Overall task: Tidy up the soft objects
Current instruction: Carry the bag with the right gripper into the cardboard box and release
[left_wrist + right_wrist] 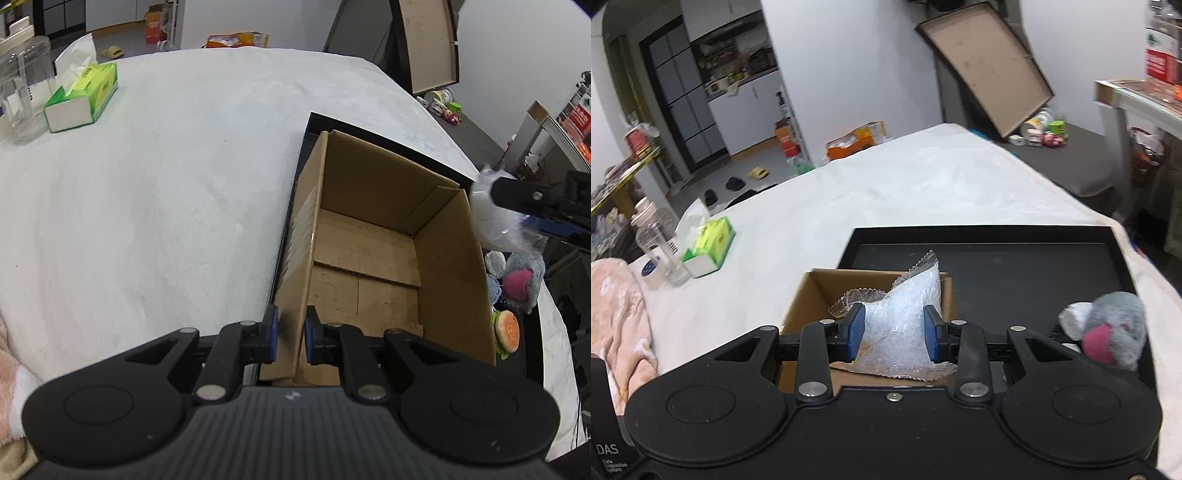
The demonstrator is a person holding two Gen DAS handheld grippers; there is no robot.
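Clear plastic bag of small white pellets [905, 325], pinched mid-body by right gripper [894, 328] above open brown cardboard box [369, 251] with grey plush toy [1115, 328] at 3 o'clock, looks light, slumping, slippery; left gripper [291, 338] clamps box's near wall.

One open brown cardboard box [384, 240] sits in one shallow black tray [997, 236]. One clear plastic bag of white pellets [905, 325]. One grey and pink plush toy [1115, 332], one burger-shaped plush [508, 332] and one pale knitted ball [495, 263]. One green tissue pack [83, 96]. Two clear plastic jars [653, 236]. One roll of white tape [650, 269]. One pink patterned blanket [617, 317].
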